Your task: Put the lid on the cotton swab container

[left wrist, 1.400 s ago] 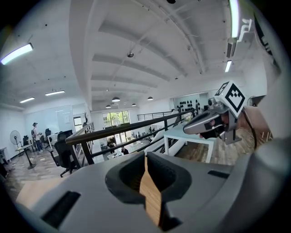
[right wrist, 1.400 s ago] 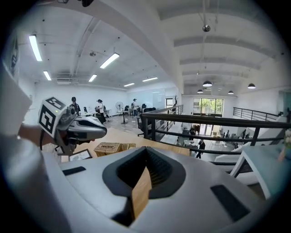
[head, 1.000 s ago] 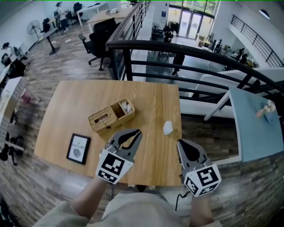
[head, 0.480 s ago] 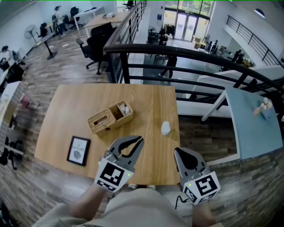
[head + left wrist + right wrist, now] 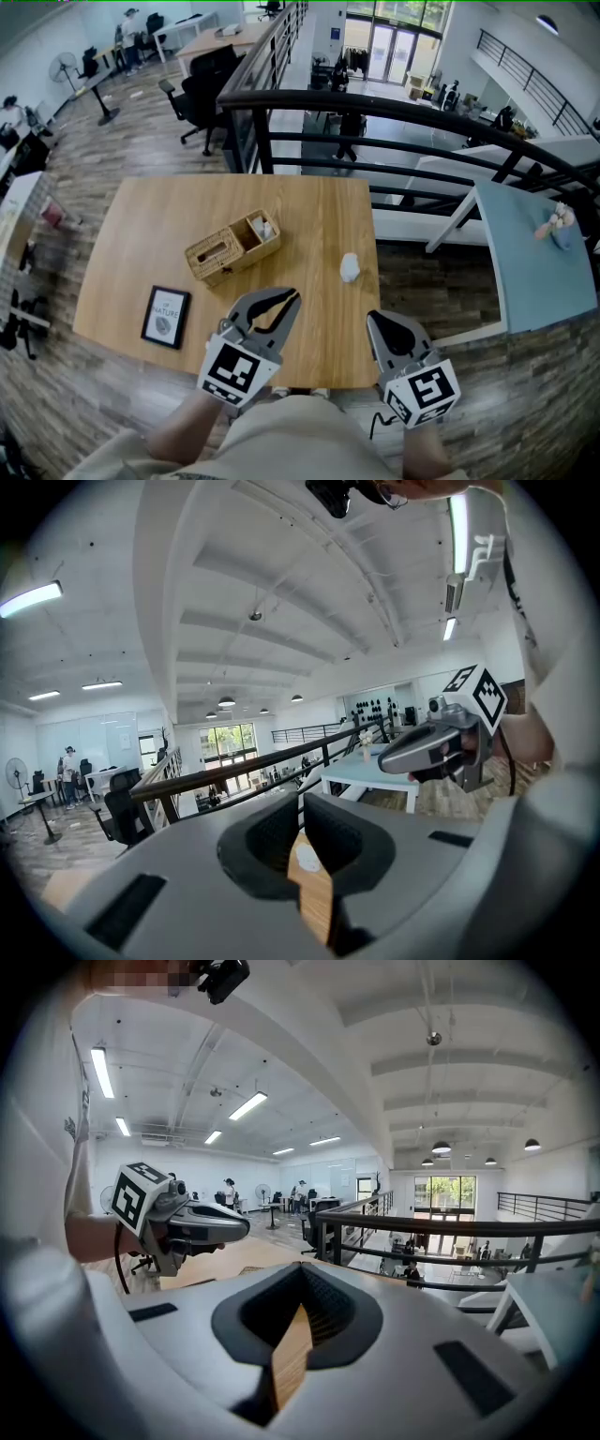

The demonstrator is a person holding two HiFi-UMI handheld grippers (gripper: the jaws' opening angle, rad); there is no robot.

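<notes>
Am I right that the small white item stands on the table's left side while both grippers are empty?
Not quite: the head view shows the small white item on the table's right side; the left gripper and right gripper are indeed empty.

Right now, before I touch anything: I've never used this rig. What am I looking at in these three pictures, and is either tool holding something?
There is no robot here: a person holds a two-jaw gripper in each hand. The head view looks down from the person's head at a wooden table. The left gripper and the right gripper hover near its front edge. The other two pictures come from cameras riding on each gripper, each looking along that gripper's own jaws. On the table lie a wicker box, a framed picture and a small white object that is too small to identify. Neither gripper holds anything: the right jaws are together and the left jaws are a narrow slit apart.
</notes>
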